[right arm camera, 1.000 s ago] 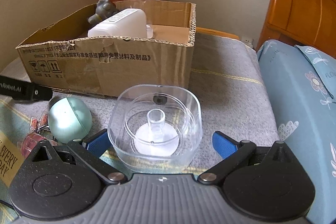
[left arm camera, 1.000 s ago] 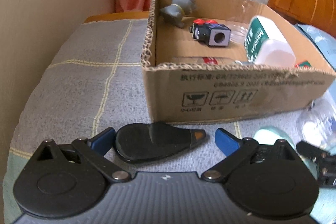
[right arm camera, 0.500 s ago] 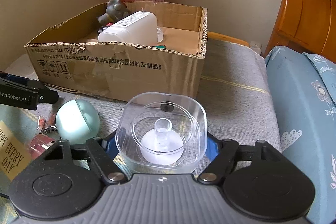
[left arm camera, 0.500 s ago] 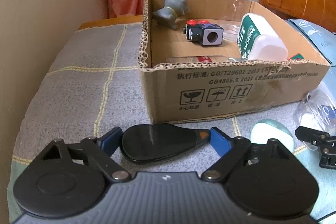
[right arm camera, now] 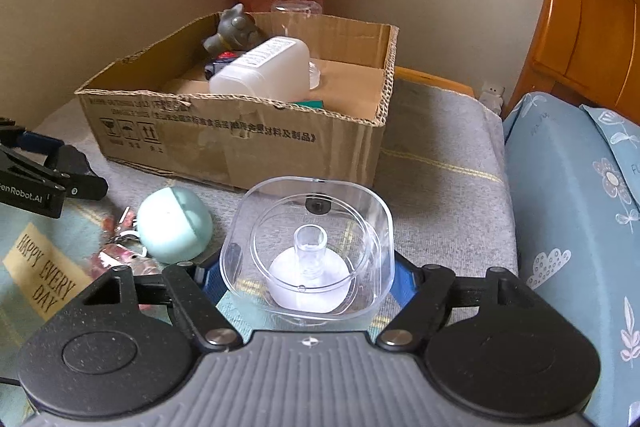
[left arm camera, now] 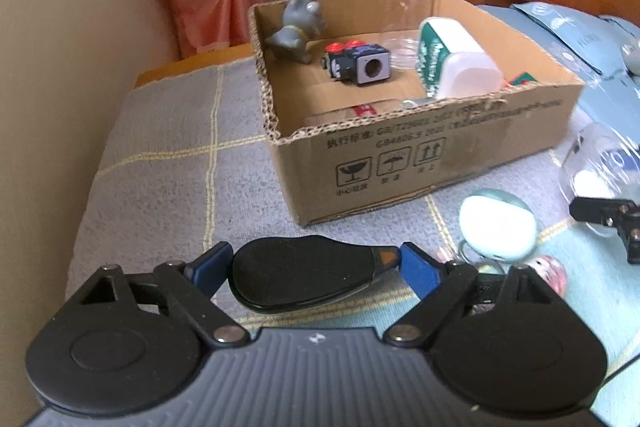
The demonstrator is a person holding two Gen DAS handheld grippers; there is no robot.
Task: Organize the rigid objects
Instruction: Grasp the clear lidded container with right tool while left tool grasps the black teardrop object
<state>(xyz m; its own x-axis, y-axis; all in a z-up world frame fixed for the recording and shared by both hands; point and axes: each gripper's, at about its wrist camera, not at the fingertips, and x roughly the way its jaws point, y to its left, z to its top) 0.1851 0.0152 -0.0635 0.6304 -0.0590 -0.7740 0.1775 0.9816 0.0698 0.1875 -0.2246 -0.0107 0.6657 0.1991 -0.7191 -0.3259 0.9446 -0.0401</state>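
My left gripper is shut on a flat black oval case with an orange tip, held above the grey blanket in front of the cardboard box. My right gripper is shut on a clear square plastic container with a white insert, lifted in front of the box. The box holds a grey toy animal, a black cube with red buttons, a white bottle and a clear cup.
A mint-green round case with a keyring lies on the blanket between the grippers. A "HAPPY EVERY DAY" label is at left. A blue floral pillow and wooden headboard stand at right. A wall and curtain are behind the box.
My right gripper closed on the clear container and lifted it. My left gripper rose with the black case and the box now looks farther and lower.
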